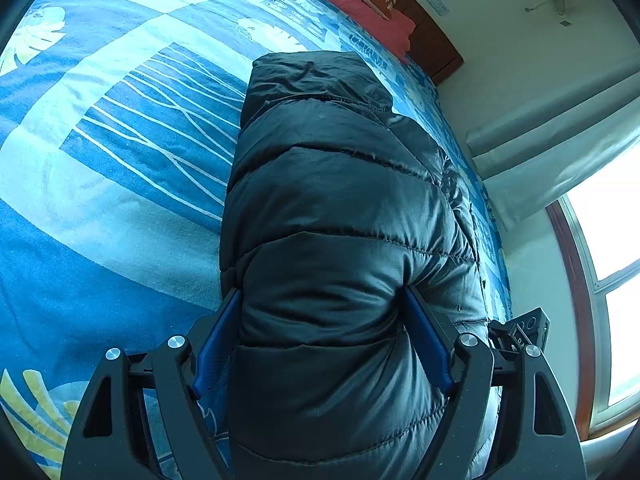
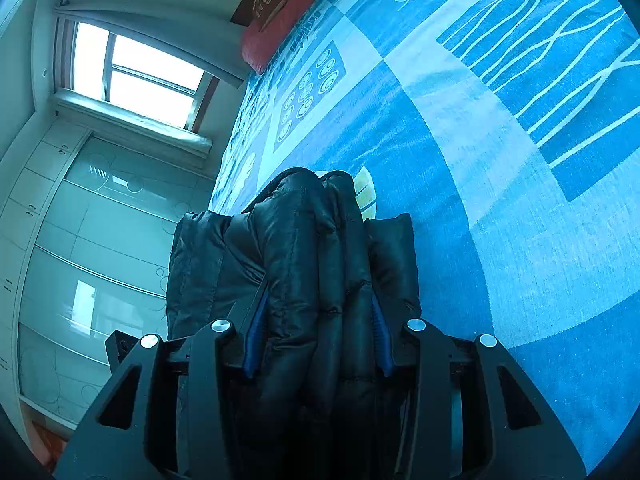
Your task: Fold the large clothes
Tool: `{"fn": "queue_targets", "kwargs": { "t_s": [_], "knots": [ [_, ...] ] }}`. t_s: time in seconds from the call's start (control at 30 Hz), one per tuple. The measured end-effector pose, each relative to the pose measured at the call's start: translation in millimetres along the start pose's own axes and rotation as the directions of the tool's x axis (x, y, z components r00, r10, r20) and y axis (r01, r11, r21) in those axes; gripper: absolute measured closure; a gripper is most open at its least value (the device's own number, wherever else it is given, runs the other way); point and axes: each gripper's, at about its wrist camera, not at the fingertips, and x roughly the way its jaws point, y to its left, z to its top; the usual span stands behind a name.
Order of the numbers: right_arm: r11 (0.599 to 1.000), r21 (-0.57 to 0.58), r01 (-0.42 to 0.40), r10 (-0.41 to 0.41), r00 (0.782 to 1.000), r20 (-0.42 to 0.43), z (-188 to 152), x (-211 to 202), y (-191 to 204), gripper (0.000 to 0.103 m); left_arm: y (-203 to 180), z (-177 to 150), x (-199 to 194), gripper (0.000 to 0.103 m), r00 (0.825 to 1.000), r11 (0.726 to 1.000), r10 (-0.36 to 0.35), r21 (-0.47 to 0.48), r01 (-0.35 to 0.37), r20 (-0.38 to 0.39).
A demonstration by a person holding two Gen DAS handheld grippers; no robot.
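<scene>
A black quilted puffer jacket lies as a thick folded bundle on the blue patterned bedspread. My left gripper is shut on the wide near end of the bundle, its blue pads pressing into the padding on both sides. In the right wrist view the same black jacket shows as several stacked layers standing on edge. My right gripper is shut on these layers, the padding bulging between its blue pads. The part of the jacket below both grips is hidden by the gripper bodies.
The bedspread stretches wide beyond the jacket. A red pillow lies against the wooden headboard. A window and a glass-fronted wardrobe stand past the bed's edge. Curtains hang by another window.
</scene>
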Motion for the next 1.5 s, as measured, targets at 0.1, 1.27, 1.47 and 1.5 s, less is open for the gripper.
{"fn": "queue_targets", "kwargs": {
  "t_s": [0.1,1.27,1.47,1.5],
  "knots": [
    [1.000,0.009,-0.007,0.007,1.000,0.002,-0.1,-2.0,-2.1,0.061,0.6,0.9,-0.7,0.025,1.000,1.000,0.001,0.001,-0.001,0.000],
    [0.976,-0.026,0.215,-0.206,0.960,0.190,-82.0,-126.7,25.4,0.037,-40.4,-62.6,-85.7,0.019,0.953,0.956,0.234,0.133,-0.262,0.195],
    [0.897,-0.147,0.418,-0.369,0.888,0.275,-119.1,-148.0,70.1,0.031,-60.0,-96.7,-108.3,0.019,0.917,0.914,0.297,0.198,-0.354,0.267],
    [0.872,-0.179,0.455,-0.393,0.870,0.297,-128.2,-150.5,79.6,0.031,-62.6,-101.3,-111.1,0.019,0.912,0.909,0.304,0.204,-0.364,0.275]
  ]
}}
